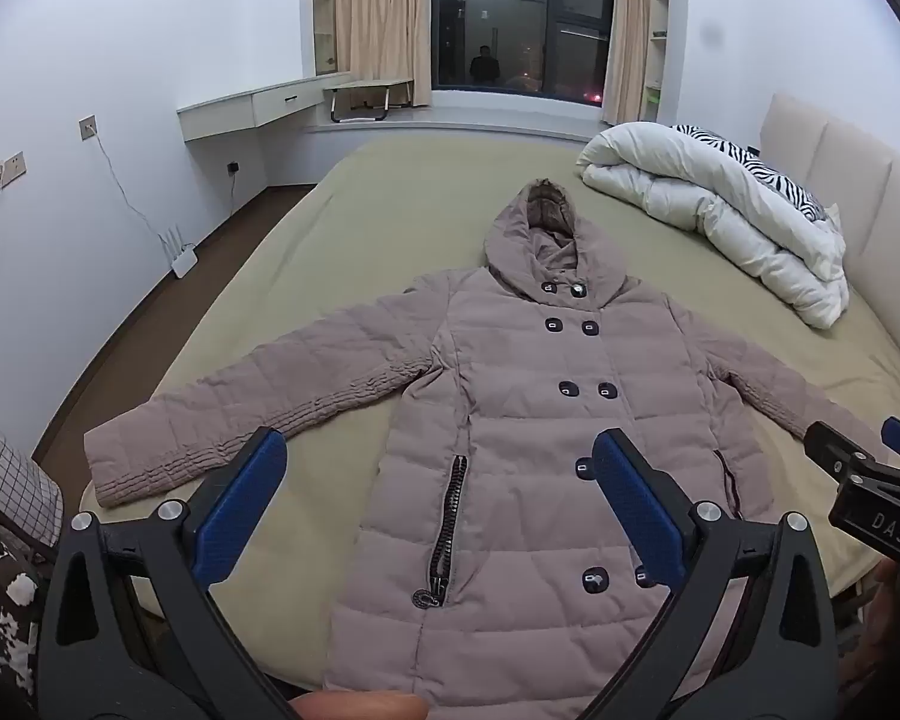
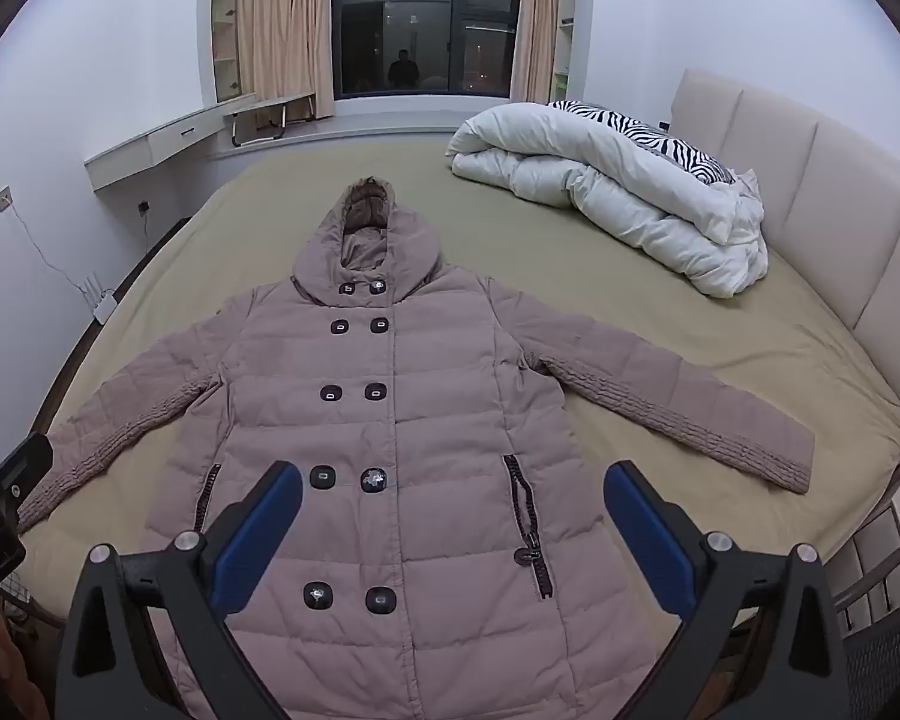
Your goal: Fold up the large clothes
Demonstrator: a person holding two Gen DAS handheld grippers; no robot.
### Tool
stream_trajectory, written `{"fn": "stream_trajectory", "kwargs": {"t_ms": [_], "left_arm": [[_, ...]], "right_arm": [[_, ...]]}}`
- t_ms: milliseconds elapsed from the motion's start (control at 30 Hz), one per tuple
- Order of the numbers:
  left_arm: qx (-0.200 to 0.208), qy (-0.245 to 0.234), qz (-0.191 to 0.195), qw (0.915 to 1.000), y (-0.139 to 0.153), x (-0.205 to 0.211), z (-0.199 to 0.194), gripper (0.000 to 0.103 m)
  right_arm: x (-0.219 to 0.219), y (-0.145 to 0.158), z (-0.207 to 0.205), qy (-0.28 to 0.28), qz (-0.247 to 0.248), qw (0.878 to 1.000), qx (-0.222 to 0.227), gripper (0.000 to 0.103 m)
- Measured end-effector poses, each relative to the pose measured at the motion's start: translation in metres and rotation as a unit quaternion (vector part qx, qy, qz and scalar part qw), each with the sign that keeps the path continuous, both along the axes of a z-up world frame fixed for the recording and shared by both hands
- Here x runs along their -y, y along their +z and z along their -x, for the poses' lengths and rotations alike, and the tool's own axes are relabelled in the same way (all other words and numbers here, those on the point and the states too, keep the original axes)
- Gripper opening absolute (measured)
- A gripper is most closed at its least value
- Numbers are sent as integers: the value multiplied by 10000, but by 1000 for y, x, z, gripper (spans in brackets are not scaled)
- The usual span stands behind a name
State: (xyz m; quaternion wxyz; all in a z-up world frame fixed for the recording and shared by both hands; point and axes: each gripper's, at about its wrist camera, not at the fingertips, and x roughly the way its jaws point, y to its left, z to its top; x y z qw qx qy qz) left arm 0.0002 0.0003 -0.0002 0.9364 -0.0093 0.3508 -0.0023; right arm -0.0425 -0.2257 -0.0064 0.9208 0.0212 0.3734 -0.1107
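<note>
On the bed (image 1: pixel 330 228), coat (image 1: pixel 528 450) flat, face up, sleeves spread. Left gripper (image 1: pixel 438 510) and right gripper (image 2: pixel 453 528) hover above, jaws wide, empty. Best start: pinch one cuff, fold sleeve across chest.

Both tools (image 1: pixel 438 504) (image 2: pixel 453 534) agape, angled downward

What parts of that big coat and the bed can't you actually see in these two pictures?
- Coat hem: both views, cut off by the bottom edge and the open left gripper or open right gripper.
- Its right cuff: left wrist view, behind the right gripper's body.
- Its left cuff: right wrist view, behind the left gripper's body at the left edge.
- Pillow with zebra stripes: mostly under the white duvet.
- Bed near edge: hidden by both grippers.
</note>
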Motion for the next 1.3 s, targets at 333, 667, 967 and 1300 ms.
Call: {"fn": "stream_trajectory", "kwargs": {"t_ms": [333,667,967,1300], "left_arm": [[8,-15,9,10000,1,-1,-1,103],[26,-19,20,10000,1,-1,0,103],[31,-14,10,10000,3,0,3,103],[21,-10,2,10000,3,0,2,103]], "right_arm": [[1,-2,0,4,-43,10000,-17,103],[2,-4,1,7,-107,9999,-41,103],[3,-5,2,7,-119,9999,-53,103],[3,-6,2,4,-131,9999,-58,103]]}}
